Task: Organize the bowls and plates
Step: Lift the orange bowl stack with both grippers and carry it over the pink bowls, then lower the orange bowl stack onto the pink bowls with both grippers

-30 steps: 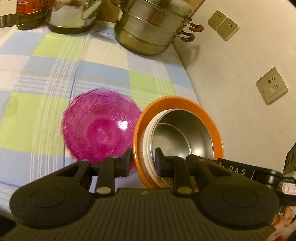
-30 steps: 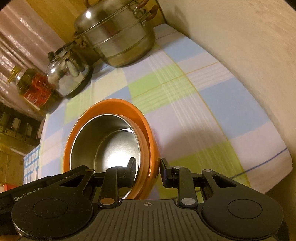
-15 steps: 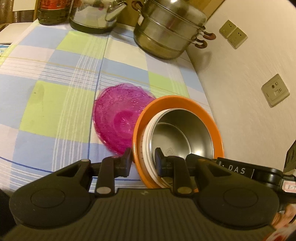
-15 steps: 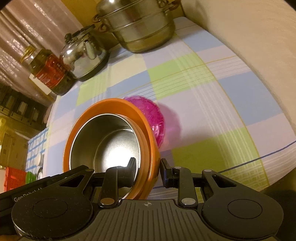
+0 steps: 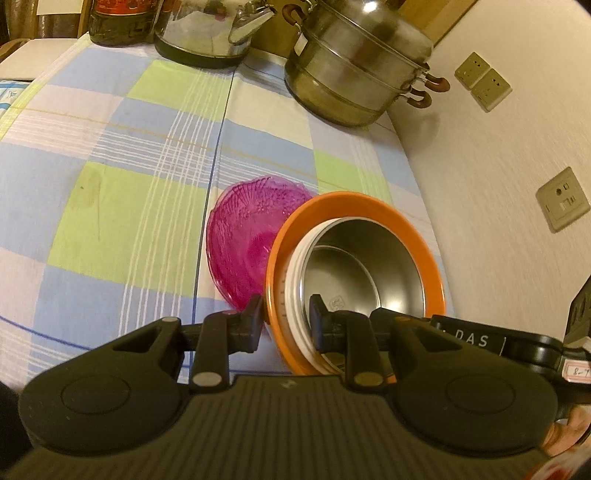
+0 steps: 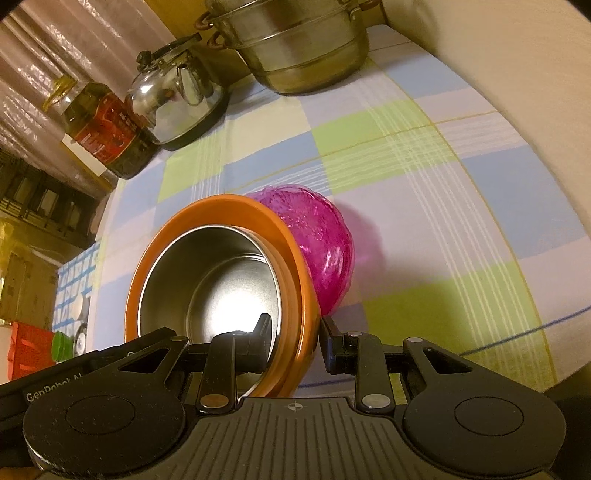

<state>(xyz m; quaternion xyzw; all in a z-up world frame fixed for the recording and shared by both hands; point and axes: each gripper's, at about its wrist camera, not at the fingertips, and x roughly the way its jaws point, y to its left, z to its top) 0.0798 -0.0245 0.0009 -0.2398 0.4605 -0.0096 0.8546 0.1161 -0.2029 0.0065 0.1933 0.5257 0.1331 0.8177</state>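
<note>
I hold a nested stack: an orange bowl (image 5: 424,258) with a white bowl (image 5: 295,266) and a steel bowl (image 5: 362,273) inside it. My left gripper (image 5: 284,326) is shut on its left rim. My right gripper (image 6: 295,338) is shut on the rim of the orange bowl (image 6: 291,258) from the other side, with the steel bowl (image 6: 221,280) facing me. The stack is tilted above the table. A pink glass bowl (image 5: 243,240) lies on the checked tablecloth (image 5: 129,206) just behind the stack; it also shows in the right wrist view (image 6: 325,243).
At the back of the table stand a steel steamer pot (image 5: 354,70), a steel kettle (image 5: 207,33) and an oil bottle (image 5: 118,22). A wall with sockets (image 5: 561,203) runs along the right. The table's near edge is below my grippers.
Both grippers have lifted and pulled back with the stack. The pink bowl has come into the right wrist view and now sits further away, partly behind the stack.
</note>
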